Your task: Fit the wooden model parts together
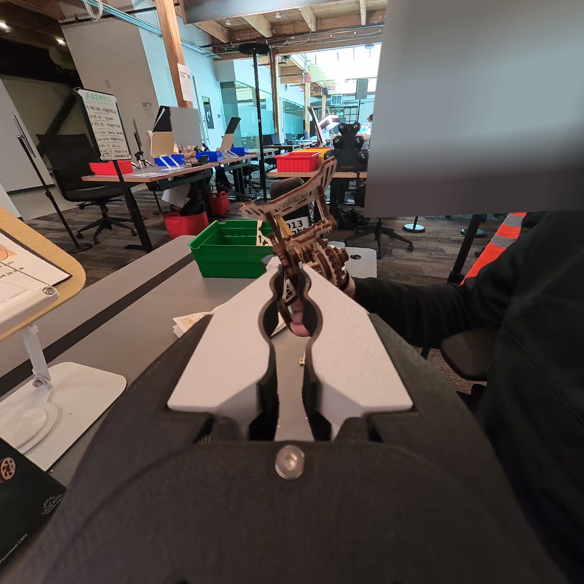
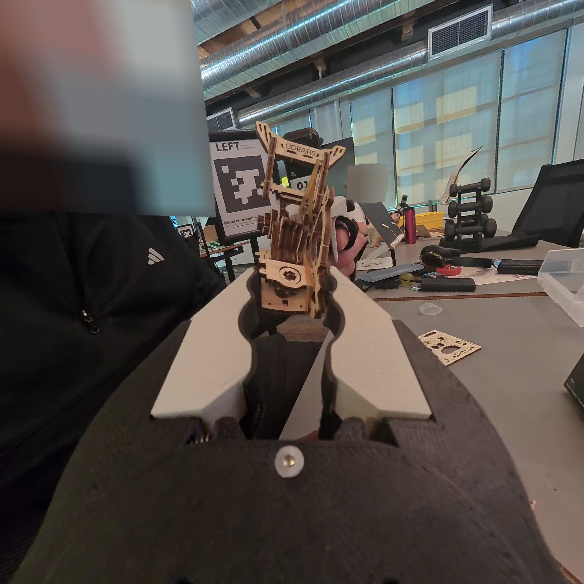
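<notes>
One assembled wooden model (image 1: 319, 252) with gears and a curved top frame is held up in the air above the grey table (image 1: 136, 316), between both grippers. My left gripper (image 1: 292, 273) is shut on a thin side plate at the model's lower end. In the right wrist view the model (image 2: 294, 234) stands upright, and my right gripper (image 2: 290, 281) is shut on its pale base block. The other gripper's white finger (image 2: 335, 221) and a hand (image 2: 346, 252) show behind the model. A punched-out wooden parts sheet (image 2: 448, 347) lies flat on the table to the right.
A green bin (image 1: 230, 252) stands on the table behind the model. A document stand (image 1: 34, 284) is at the left, with papers (image 1: 189, 322) near the fingers. A clear plastic box (image 2: 562, 281) sits at the right edge. A person in a black jacket (image 2: 79, 300) sits close by. The tips of one gripper are about 4 cm away from the tips of the other.
</notes>
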`<state>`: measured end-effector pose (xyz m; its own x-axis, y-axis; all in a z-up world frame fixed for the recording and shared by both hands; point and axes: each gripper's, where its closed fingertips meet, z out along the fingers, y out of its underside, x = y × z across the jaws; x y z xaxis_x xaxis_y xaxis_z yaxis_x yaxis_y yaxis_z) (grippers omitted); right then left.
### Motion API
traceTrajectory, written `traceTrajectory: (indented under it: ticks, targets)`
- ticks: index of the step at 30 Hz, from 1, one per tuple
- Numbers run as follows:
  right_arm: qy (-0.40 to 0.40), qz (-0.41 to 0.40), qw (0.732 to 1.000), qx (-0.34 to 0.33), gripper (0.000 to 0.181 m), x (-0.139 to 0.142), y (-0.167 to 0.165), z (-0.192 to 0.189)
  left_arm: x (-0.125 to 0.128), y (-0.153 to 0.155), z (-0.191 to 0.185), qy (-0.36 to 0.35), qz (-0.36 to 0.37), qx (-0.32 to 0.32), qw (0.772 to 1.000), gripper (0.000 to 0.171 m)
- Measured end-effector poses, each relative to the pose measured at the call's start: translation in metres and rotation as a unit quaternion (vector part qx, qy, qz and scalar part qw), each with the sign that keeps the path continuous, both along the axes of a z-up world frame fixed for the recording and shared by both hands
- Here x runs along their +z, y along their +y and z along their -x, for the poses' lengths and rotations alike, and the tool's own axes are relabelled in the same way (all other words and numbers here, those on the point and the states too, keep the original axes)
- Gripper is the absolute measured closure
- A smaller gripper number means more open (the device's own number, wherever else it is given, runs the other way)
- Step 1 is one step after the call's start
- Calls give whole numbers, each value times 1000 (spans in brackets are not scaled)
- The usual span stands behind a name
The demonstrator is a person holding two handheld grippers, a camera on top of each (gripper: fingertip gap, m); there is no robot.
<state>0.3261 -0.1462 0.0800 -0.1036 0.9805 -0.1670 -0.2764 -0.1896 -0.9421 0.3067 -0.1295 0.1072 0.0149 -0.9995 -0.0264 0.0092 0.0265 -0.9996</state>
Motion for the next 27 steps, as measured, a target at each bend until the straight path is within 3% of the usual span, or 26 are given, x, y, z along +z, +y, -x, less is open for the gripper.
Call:
traceTrajectory:
  ticks: [10, 18, 27]
  targets:
    - [11, 10, 1000, 1, 144, 0, 1, -2, -1, 1, -1, -3, 10, 5, 1000, 166]
    - [38, 25, 999, 17, 144, 3, 0, -4, 5, -8, 9, -20, 4, -20, 1000, 155]
    - [46, 32, 997, 50, 144, 2, -5, 1, 14, -5, 20, -27, -24, 4, 999, 159]
